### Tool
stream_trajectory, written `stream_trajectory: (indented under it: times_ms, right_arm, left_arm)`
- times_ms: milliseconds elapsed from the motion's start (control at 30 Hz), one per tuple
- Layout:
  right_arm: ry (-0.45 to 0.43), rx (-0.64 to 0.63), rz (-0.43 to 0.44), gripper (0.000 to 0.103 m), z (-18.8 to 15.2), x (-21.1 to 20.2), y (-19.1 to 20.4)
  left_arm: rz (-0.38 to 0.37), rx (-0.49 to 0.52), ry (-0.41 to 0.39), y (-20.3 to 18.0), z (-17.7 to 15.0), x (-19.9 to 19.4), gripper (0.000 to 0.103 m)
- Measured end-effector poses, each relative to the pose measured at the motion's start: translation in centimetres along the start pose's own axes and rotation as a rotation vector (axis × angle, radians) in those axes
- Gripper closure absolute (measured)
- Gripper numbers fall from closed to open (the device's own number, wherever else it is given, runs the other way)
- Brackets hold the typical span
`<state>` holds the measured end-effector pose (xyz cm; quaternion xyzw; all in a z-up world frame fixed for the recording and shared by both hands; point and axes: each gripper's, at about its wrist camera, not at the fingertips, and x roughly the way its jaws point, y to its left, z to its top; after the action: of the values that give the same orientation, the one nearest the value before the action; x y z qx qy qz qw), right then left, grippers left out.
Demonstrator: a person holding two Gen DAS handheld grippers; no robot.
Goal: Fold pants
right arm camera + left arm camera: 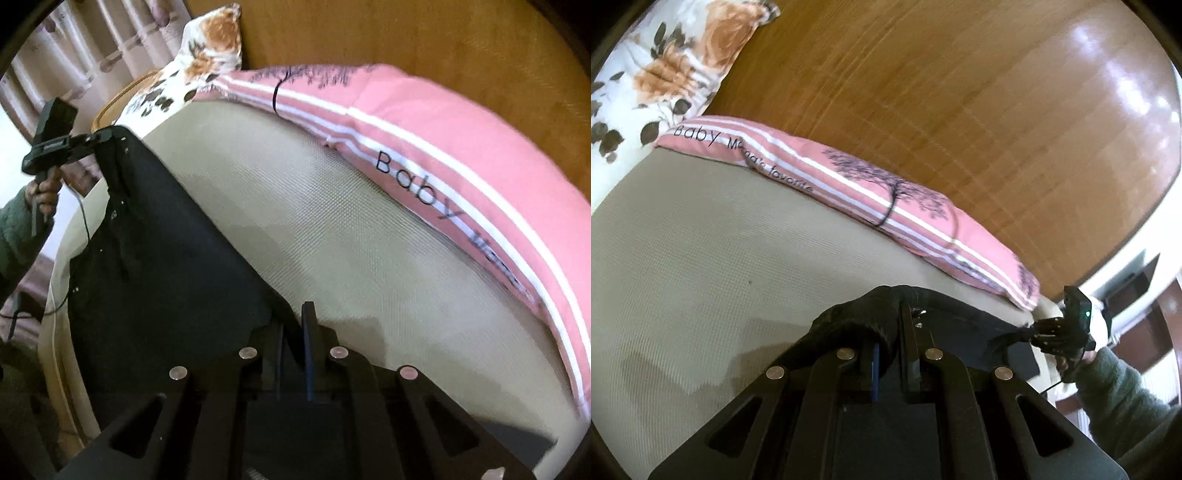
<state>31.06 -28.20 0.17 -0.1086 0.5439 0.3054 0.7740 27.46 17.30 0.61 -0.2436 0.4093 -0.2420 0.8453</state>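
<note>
Black pants (159,240) hang stretched between my two grippers above a beige mattress (332,240). In the left wrist view my left gripper (892,325) is shut on a bunched end of the pants (849,328), and the fabric covers its left finger. In the right wrist view my right gripper (293,321) is shut on the pants' near edge. Each gripper also shows in the other's view: the right gripper (1039,330) pinches the far corner, and the left gripper (109,134) holds the top corner, with a hand in a green sleeve behind it.
A pink striped pillow (886,192) (461,155) printed "Baby" lies along the mattress's far edge against a wooden headboard (960,92). A floral pillow (665,66) (207,48) sits beside it. Curtains (74,55) hang past the bed's left side.
</note>
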Motion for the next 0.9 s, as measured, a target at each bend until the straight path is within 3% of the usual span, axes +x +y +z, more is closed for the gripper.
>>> stream_trajectory:
  times_ms: [200,400,667,767,900]
  right_arm:
    - [-0.031,0.038,-0.072,0.097,-5.3,-4.4,4.8]
    - [-0.042,0.118,-0.071,0.097,-12.1,-5.8,9.3]
    - [0.028,0.211,-0.068,0.097,-18.7,-1.2,12.1]
    - [0.052,0.228,-0.088,0.097,-19.7,0.4,12.4]
    - [0.053,0.272,-0.113,0.095,-19.6,1.5,12.5]
  left_arm:
    - [-0.050,0.072,0.007,-2.8,-4.0,-5.1,0.095]
    - [-0.054,0.095,0.083,-3.2,-10.4,-8.6,0.095]
    - [0.072,0.200,0.276,-1.9,-18.9,-8.1,0.093]
    - [0.136,0.248,0.343,-1.5,-20.9,-6.7,0.090]
    - [0.179,0.264,0.366,-1.8,-21.3,-6.4,0.081]
